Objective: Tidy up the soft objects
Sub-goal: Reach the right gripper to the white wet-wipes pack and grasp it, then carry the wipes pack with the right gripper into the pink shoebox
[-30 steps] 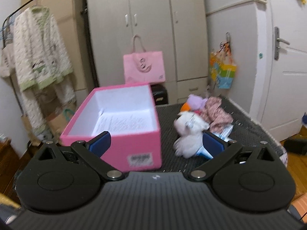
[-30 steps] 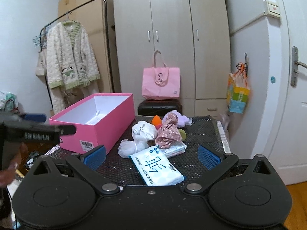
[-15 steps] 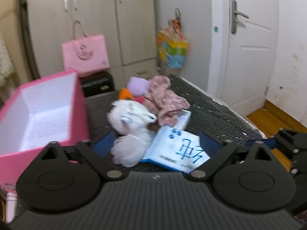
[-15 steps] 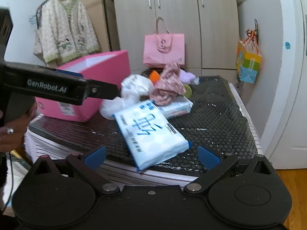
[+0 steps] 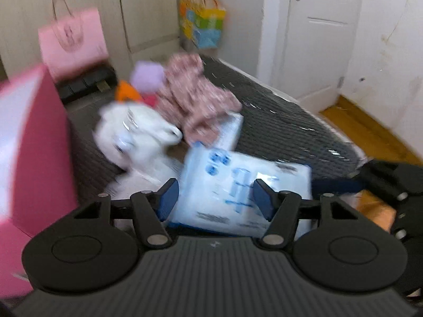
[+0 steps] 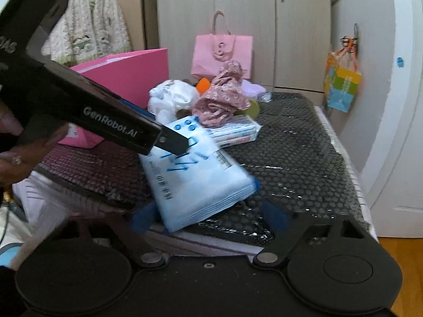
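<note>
A light blue tissue pack (image 5: pixel 238 185) (image 6: pixel 195 179) lies slanted at the near edge of the black mat (image 6: pixel 290 158). My left gripper (image 5: pixel 215 199) is over its far end. The jaws are closing, one pad at the pack's left corner and the other over its top, not clearly pressing. My right gripper (image 6: pixel 208 218) straddles the near end, jaws closing with a gap at each side. The left gripper's fingertip (image 6: pixel 174 142) reaches the pack in the right wrist view. Behind lie a white plush (image 5: pixel 137 134), a pink floral cloth (image 5: pixel 195 100) and a pink box (image 5: pixel 34 145).
A second wipes pack (image 6: pixel 235 132) lies under the floral cloth, with purple (image 5: pixel 146 76) and orange (image 5: pixel 127 93) soft things behind. A pink bag (image 6: pixel 222 52) stands before the wardrobe. A colourful bag (image 6: pixel 341 84) hangs right, by a white door (image 5: pixel 317 39). A hand (image 6: pixel 26 153) holds the left gripper.
The left gripper swung right from the pink box and came down onto the tissue pack. The right gripper dropped to the pack's near end. Both pairs of jaws have narrowed.
</note>
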Available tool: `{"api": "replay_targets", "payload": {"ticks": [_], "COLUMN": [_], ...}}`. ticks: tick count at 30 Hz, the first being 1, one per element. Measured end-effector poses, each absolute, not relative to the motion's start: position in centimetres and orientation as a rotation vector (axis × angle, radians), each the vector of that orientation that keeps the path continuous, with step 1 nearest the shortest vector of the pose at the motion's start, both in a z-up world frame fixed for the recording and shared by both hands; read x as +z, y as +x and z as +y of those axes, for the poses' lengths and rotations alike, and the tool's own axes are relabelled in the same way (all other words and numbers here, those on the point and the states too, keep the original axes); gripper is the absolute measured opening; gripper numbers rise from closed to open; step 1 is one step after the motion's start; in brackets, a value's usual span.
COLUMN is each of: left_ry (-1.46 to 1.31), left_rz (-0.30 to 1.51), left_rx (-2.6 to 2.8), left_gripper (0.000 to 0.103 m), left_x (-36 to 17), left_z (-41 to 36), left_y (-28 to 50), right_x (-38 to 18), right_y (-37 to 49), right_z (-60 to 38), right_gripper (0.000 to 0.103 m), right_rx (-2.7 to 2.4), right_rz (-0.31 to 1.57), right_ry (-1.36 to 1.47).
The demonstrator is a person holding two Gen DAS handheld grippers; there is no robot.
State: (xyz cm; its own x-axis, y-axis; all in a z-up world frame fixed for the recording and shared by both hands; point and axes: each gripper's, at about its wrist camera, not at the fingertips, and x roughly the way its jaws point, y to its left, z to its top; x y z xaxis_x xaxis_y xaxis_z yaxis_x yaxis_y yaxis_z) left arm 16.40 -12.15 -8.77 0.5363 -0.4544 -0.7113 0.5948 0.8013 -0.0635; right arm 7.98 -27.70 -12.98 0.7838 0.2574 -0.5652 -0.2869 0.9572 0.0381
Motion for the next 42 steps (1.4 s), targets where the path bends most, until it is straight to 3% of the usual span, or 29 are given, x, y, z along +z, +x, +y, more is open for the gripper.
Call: {"api": "replay_targets", "payload": {"ticks": [8,13,21,42], "left_ry": [0.074,0.066,0.104,0.051], "left_rz": [0.814,0.815,0.807,0.889], "left_rx": [-0.644,-0.662,-0.655,-0.749], "left_gripper": [0.056,0.056,0.06,0.06], "left_x": [-9.7,-9.8,-10.2,-3.9], "left_z": [-11.1,-11.0,-11.3,-7.4], "left_y": [15.6,15.0,14.7,12.8], "right_x": [-12.8,-12.6,-12.2,-5.2], "right_y": [7.6,7.6,8.2,6.5], "right_z": [-27.7,-27.6,-27.6,-26.0], "right_gripper": [0.05,0.044,0.043,0.041], "right_rx": [0.307,0.309,0.302,0.395], "right_rz": [0.584,0.589,0.624,0.719], "right_ry": [-0.026,-0.026,-0.019,-0.024]}}
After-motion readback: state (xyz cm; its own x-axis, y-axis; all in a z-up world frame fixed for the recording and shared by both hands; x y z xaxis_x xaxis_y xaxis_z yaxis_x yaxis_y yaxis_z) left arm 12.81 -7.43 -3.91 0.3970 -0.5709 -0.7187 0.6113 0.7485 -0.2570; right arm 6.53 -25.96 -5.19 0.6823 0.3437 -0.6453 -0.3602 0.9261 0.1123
